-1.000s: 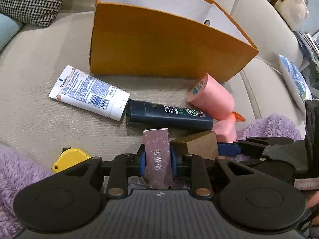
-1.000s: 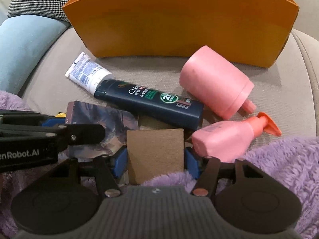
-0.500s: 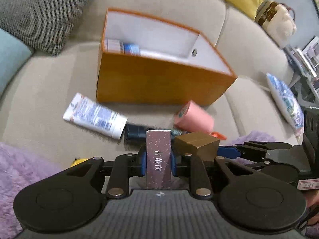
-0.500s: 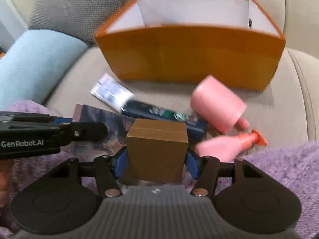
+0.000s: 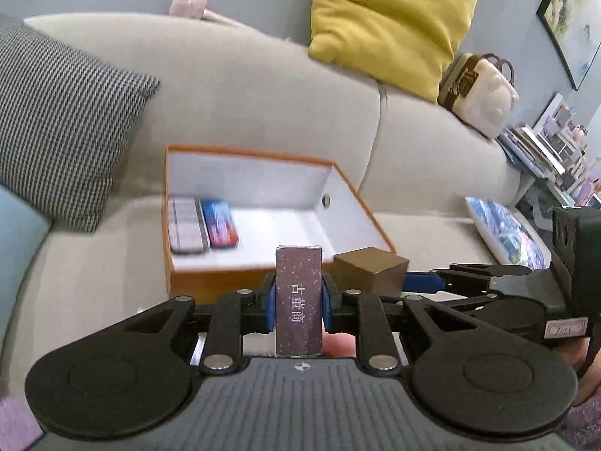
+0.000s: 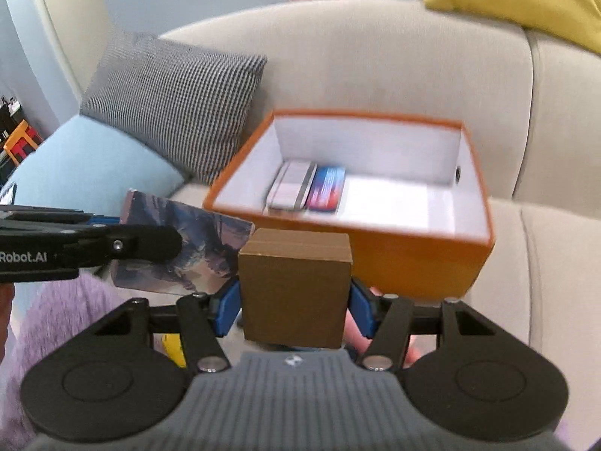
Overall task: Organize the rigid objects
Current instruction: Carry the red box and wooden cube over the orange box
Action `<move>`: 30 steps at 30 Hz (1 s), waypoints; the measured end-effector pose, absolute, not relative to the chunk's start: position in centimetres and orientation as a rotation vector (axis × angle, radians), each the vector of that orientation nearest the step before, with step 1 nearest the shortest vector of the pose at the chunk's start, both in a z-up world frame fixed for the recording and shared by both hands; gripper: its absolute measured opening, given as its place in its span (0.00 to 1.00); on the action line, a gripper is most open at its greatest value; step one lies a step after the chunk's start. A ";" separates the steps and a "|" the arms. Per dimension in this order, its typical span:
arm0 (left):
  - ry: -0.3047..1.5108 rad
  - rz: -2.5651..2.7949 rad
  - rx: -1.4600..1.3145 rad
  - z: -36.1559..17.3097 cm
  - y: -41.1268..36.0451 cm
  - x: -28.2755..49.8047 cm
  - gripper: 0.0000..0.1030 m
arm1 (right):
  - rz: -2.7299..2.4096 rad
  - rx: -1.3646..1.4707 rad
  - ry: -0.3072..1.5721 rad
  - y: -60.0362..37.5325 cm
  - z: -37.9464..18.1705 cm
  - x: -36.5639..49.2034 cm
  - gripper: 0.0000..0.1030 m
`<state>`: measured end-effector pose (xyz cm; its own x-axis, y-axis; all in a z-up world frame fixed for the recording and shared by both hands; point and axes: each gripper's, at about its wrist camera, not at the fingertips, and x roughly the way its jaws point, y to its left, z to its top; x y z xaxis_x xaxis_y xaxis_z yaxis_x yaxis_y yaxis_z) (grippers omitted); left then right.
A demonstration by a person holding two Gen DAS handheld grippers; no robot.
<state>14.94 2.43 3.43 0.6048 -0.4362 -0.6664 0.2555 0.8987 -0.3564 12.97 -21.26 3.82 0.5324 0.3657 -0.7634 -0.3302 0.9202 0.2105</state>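
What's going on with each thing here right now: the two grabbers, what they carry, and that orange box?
Left gripper: jaws shut on the purple box, held upright.
Right gripper: jaws shut on the brown box, lifted.
Orange box: open, on the sofa, mostly bare inside.
Two flat cases: lying side by side at one end of the orange box.

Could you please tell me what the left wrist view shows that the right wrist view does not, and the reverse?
Only the left wrist view: the white handbag, the framed pictures, and printed characters on the purple box in the left gripper.
Only the right wrist view: that box's illustrated broad face and the shelf.
Both: the orange box holding two flat items and the brown box in the right gripper.
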 end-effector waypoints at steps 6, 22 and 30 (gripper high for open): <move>0.833 -0.402 -0.175 3.5 1.9 20.1 0.24 | 0.375 0.044 0.897 -22.3 4.8 17.8 0.59; 1.095 -0.523 -0.016 -6.3 -3.5 30.5 0.24 | 0.341 -0.081 1.115 -21.3 -4.7 29.2 0.59; 1.182 -0.682 0.109 -8.2 -5.4 33.5 0.24 | 0.306 -0.151 1.138 -21.9 -6.8 30.9 0.59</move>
<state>33.47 -5.41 -8.20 0.2059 -0.4330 -0.8776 0.5427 0.7968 -0.2658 30.88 -21.93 -6.81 0.3840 0.1624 -0.9090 -0.3149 0.9484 0.0364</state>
